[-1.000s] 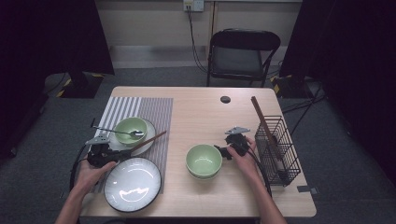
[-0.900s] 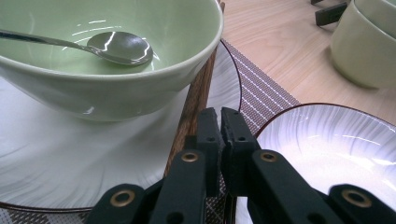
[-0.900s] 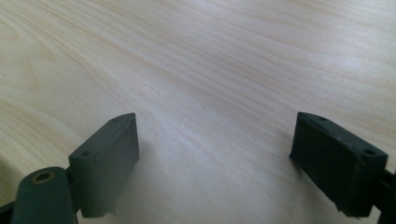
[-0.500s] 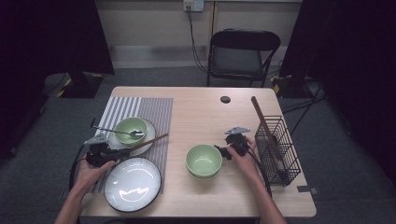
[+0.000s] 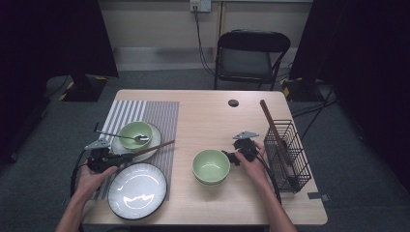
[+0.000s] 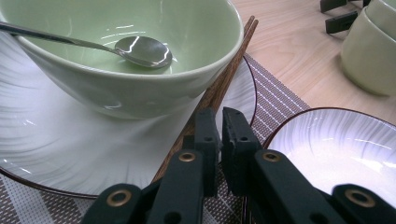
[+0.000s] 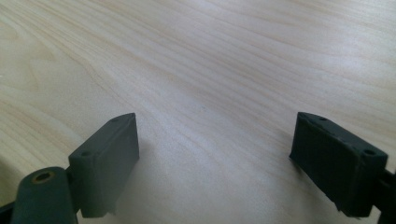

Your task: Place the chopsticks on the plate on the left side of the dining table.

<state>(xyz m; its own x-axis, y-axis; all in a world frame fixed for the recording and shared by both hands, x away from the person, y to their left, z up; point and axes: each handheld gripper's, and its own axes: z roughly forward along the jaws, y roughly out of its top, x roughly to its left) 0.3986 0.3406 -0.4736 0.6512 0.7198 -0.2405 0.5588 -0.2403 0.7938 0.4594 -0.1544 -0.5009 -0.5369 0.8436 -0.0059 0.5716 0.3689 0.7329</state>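
My left gripper (image 6: pixel 219 116) sits at the table's left (image 5: pixel 126 156), its jaws almost together with a thin slit between them. A pair of brown chopsticks (image 6: pixel 229 70) runs under its left jaw and leans against a green bowl (image 6: pixel 116 56); I cannot tell if they are pinched. That bowl (image 5: pixel 135 135) holds a metal spoon (image 6: pixel 142 50) and stands on a small white plate (image 6: pixel 56 140). My right gripper (image 7: pixel 215 135) is open over bare wood, just right of a second green bowl (image 5: pixel 211 166).
A large white plate (image 5: pixel 137 191) lies at the front left, partly on a striped mat (image 5: pixel 140 113). A black wire rack (image 5: pixel 287 150) with a brown stick (image 5: pixel 270 123) stands at the right edge. A small black cap (image 5: pixel 233 103) and a chair (image 5: pixel 251 53) are beyond.
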